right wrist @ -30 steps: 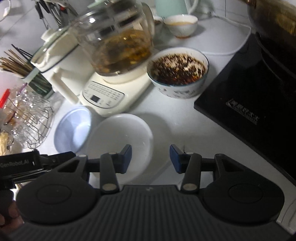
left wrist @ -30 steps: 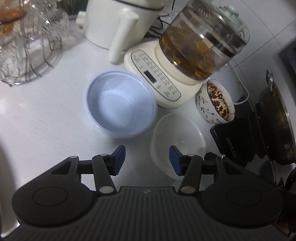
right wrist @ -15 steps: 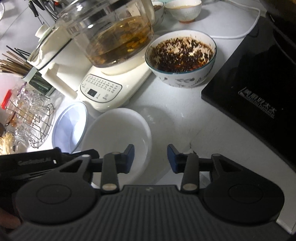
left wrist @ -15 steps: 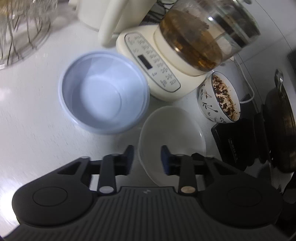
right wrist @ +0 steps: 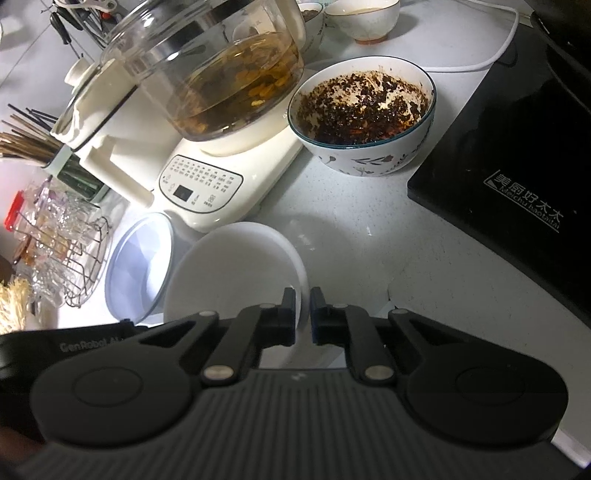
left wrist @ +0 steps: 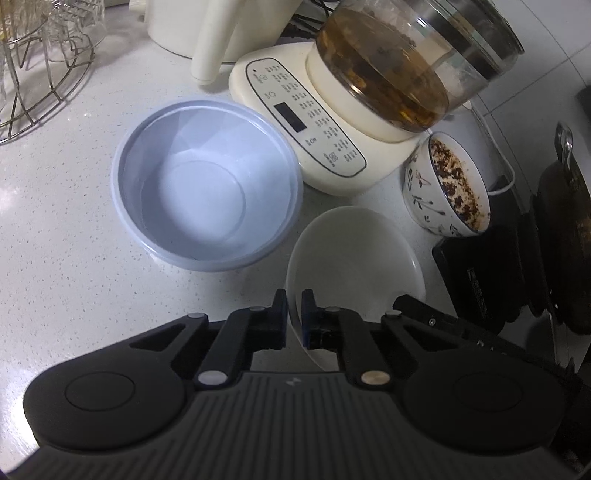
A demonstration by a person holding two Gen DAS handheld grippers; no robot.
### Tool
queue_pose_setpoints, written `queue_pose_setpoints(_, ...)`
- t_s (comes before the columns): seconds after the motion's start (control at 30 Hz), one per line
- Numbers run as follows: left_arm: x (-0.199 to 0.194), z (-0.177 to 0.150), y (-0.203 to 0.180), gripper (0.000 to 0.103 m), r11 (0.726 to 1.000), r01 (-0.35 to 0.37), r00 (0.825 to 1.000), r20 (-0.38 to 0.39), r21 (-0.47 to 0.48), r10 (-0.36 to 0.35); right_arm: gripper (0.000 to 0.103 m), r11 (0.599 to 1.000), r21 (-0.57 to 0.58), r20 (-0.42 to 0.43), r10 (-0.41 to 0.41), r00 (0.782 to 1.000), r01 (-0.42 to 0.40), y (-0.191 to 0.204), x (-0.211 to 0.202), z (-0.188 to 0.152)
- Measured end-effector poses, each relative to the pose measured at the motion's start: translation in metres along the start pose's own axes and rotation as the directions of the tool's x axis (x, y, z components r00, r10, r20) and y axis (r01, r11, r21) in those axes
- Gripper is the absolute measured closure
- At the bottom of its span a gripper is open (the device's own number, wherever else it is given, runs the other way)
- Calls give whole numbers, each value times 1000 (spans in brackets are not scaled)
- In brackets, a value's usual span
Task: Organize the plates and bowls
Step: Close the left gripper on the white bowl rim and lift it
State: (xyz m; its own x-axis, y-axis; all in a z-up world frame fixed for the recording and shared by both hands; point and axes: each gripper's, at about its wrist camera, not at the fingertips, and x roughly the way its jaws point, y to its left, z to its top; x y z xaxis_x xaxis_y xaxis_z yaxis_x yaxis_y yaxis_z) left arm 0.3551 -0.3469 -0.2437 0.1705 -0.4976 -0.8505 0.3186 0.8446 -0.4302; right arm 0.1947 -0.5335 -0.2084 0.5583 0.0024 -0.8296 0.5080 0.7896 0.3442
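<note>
Both grippers lowered, left gripper (left wrist: 294,312) and right gripper (right wrist: 303,314) pinching white bowl's (left wrist: 354,254) opposite rims

A white speckled worktop (left wrist: 66,258) carries a cream kettle base (right wrist: 207,184). Left of that base stands a wire rack (right wrist: 74,258); right of it lies a black induction cooker (right wrist: 517,177). White wall tiles (left wrist: 546,22) rise behind the base.

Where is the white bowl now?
The white bowl sits on the counter right of the blue bowl, below the kettle base; both views show it just ahead of the gripper fingers.
</note>
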Motion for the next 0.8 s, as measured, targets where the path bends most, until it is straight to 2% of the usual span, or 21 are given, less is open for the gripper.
queue_pose_setpoints(0.23,-9,-9,10,94,999,27,999,-25,-33,-28,95,1000,2,-18,2,1000,-2,4,-9,-6)
queue_pose_setpoints(0.37,-20,-10,16,94,998,33,999,-7,-45,-33,95,999,14,-32,37,999,-37,7,-13,-7)
queue_pose_setpoints(0.6,-46,-14,23,94,997,55,998,26,-57,-54,94,999,-22,-7,42,999,-43,27,-32,-14)
queue_pose_setpoints(0.8,-80,-13,23,94,997,80,995,65,-6,-80,94,998,4,34,69,997,-69,40,-58,-18)
